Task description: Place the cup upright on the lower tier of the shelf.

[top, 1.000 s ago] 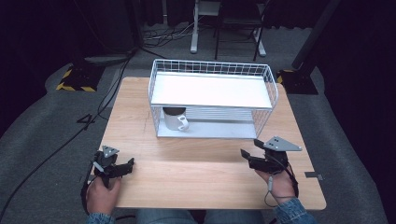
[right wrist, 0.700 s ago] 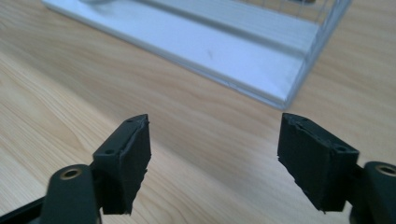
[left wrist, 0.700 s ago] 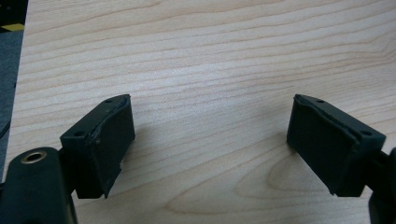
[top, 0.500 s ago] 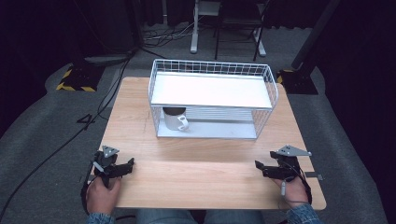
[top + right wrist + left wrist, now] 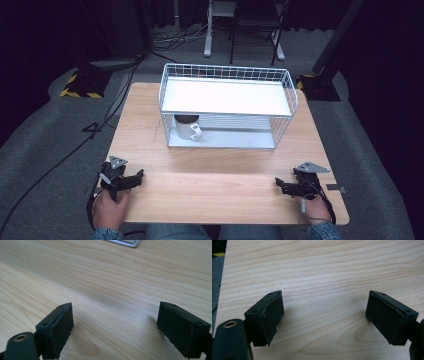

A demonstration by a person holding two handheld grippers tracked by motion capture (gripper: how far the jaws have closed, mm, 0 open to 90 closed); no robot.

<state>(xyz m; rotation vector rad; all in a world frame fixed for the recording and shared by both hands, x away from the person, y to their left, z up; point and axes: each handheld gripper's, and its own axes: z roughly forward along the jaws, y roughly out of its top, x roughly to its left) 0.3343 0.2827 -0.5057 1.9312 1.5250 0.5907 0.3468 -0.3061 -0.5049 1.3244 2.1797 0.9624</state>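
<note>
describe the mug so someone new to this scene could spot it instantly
On the light wooden table, find the white wire two-tier rack at the far middle. On its lower shelf, at the left end under the solid white upper shelf, stands the white ceramic mug, upright with a dark inside. It is the only item in the rack.

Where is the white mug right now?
In the high view, the white mug stands on the lower shelf of the wire rack, at its left end, under the white upper shelf.

Setting: lab or studio recording bay | dark curtained surround, grey carpet (image 5: 45, 130) | cables on floor (image 5: 115, 102) | hazard-striped stand base (image 5: 80, 85) | desk legs behind (image 5: 207, 30) | wooden table (image 5: 150, 115) centred under fixed camera
</note>
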